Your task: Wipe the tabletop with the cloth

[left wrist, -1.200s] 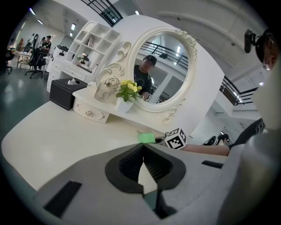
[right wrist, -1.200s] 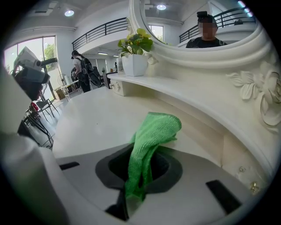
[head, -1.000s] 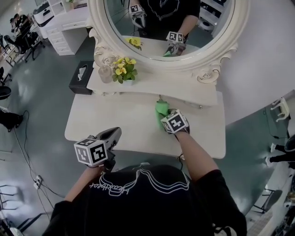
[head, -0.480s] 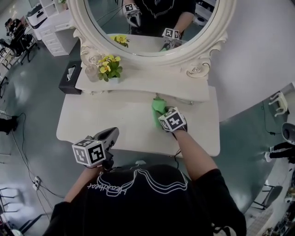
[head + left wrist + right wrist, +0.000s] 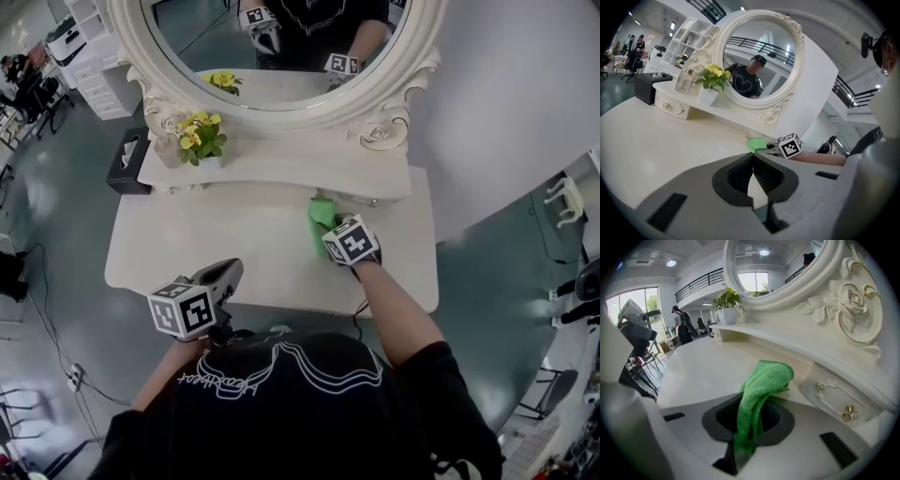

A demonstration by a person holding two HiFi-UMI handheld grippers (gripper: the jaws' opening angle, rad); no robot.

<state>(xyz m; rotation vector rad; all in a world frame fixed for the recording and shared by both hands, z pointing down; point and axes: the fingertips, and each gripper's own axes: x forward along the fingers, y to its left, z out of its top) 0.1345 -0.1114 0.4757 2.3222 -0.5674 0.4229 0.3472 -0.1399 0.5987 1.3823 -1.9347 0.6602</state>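
A green cloth [image 5: 322, 217] lies on the cream tabletop [image 5: 244, 246] close under the drawer shelf, right of the middle. My right gripper [image 5: 330, 234] is shut on the cloth [image 5: 757, 394], which bunches out ahead of the jaws onto the tabletop [image 5: 703, 366]. My left gripper [image 5: 232, 269] hangs at the table's front edge, left of my body, shut with nothing between its jaws. In the left gripper view the cloth [image 5: 757, 143] and the right gripper's marker cube [image 5: 790, 145] show ahead on the tabletop [image 5: 661, 140].
A raised shelf [image 5: 281, 173] with small drawers runs along the back under an oval mirror [image 5: 272, 42]. Yellow flowers in a pot [image 5: 199, 139] and a glass jar [image 5: 167, 148] stand on its left end. A black tissue box [image 5: 124, 161] sits at the far left. A drawer knob [image 5: 848, 413] is near the cloth.
The head view has drifted, so the table sits further left and higher. My right gripper stays on the cloth near the shelf; the left gripper has hardly moved.
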